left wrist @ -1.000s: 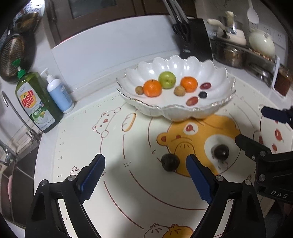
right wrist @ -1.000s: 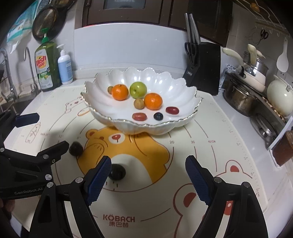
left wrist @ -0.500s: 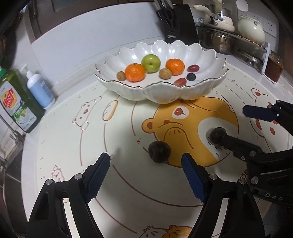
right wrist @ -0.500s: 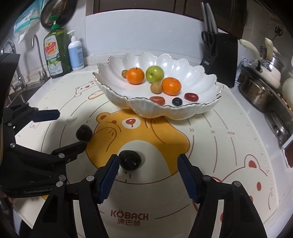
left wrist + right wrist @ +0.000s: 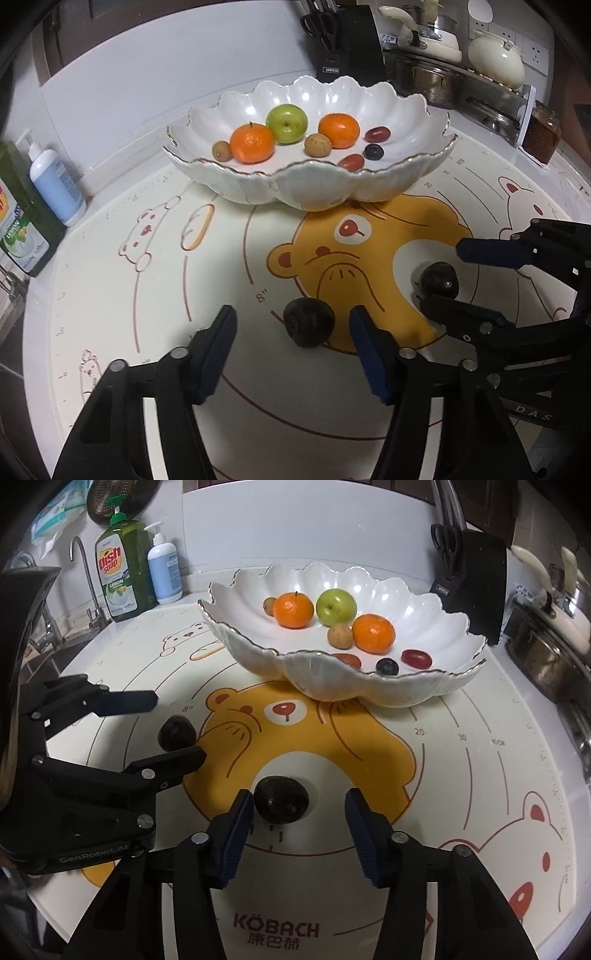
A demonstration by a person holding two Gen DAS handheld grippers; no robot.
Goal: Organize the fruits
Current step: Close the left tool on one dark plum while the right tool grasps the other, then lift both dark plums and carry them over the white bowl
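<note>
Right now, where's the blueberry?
The blueberry lies in the white bowl near its front rim, between two red grapes, just in front of the right-hand orange in the right wrist view.

A home kitchen is shown. Ahead of the tool, a white counter is covered by a bear-printed baking mat. A dish soap bottle and a pump dispenser are stood by a sink tap off to the left. A knife block and stacked pots are seen farther back, with wall sockets behind.
</note>
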